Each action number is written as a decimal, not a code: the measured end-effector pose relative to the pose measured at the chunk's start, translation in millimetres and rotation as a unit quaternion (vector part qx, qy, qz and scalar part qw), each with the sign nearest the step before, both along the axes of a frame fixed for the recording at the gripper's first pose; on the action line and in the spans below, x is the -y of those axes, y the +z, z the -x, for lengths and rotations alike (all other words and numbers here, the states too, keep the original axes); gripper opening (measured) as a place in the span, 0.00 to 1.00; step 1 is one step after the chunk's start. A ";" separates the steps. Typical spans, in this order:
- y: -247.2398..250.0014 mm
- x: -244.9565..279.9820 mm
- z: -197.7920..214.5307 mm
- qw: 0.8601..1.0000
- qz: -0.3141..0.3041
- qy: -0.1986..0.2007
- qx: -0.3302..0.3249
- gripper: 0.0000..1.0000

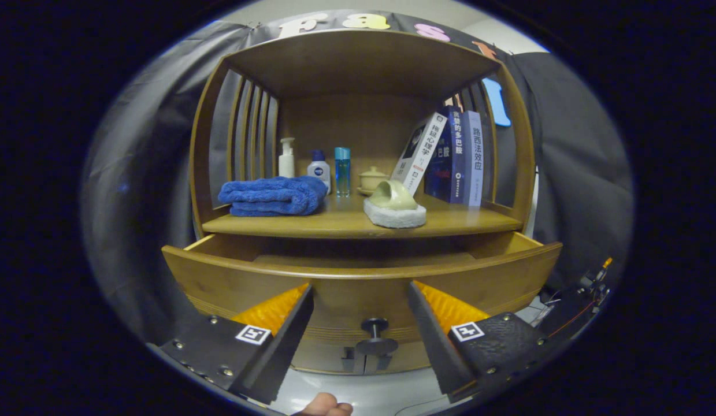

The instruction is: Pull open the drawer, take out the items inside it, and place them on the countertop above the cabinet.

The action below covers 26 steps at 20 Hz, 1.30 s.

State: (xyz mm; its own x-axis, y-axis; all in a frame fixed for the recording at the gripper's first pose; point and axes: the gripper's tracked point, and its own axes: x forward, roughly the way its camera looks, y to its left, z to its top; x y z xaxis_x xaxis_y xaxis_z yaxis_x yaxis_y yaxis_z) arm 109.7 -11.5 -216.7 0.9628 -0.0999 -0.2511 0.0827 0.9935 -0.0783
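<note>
1. We see the drawer [358, 271] pulled open under the countertop [346, 222] of the wooden cabinet [358, 63].
2. Our gripper [360, 297] is released: its fingers stand wide apart and grasp nothing, and the drawer knob [375, 327] sits between them, touching neither.
3. On the countertop lie a folded blue towel [274, 196] and a pale green object on a white sponge [394, 208].
4. Behind them stand three small bottles [319, 169], a little lidded jar [372, 179] and three books [450, 156].
5. We cannot tell what is inside the drawer.
</note>
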 end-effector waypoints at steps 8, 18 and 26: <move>-4.7 2.0 -43.6 1.000 -0.013 -0.001 0.002 0.98; -11.2 1.9 -67.0 1.000 -0.011 0.002 -0.008 0.98; -12.7 -5.3 -66.4 0.999 -0.023 0.012 -0.021 0.99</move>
State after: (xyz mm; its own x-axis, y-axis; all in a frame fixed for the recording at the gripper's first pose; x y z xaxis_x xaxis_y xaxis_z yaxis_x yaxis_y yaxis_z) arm 176.1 -6.2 -229.4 0.9534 -0.0643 -0.2947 0.0561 0.9978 -0.0362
